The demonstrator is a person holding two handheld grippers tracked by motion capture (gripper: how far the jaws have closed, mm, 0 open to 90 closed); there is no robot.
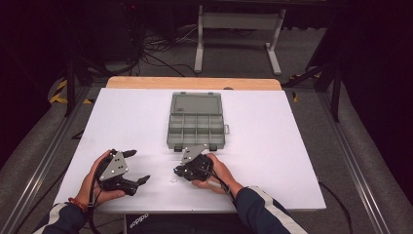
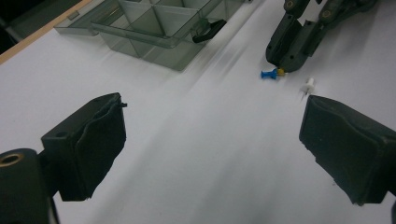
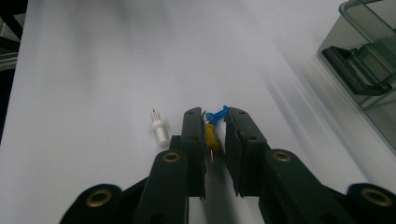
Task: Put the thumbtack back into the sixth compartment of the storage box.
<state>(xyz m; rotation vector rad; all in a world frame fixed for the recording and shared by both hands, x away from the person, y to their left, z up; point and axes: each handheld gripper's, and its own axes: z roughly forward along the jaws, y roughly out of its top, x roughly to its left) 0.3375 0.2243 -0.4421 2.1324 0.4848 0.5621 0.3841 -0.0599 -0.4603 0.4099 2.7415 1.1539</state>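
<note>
Flanking the yellow pushpin (image 3: 211,135), blue pushpin (image 3: 217,113) and white pushpin (image 3: 159,127).

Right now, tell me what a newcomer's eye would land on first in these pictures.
The open grey box in the middle of the white table, its lid laid back and its compartments bare. Next, the right gripper near the table's front edge, its jaws nearly shut around a yellow pin, with a blue pin at its tips and a white pin lying just beside. The left gripper stands wide open, holding nothing.
</note>
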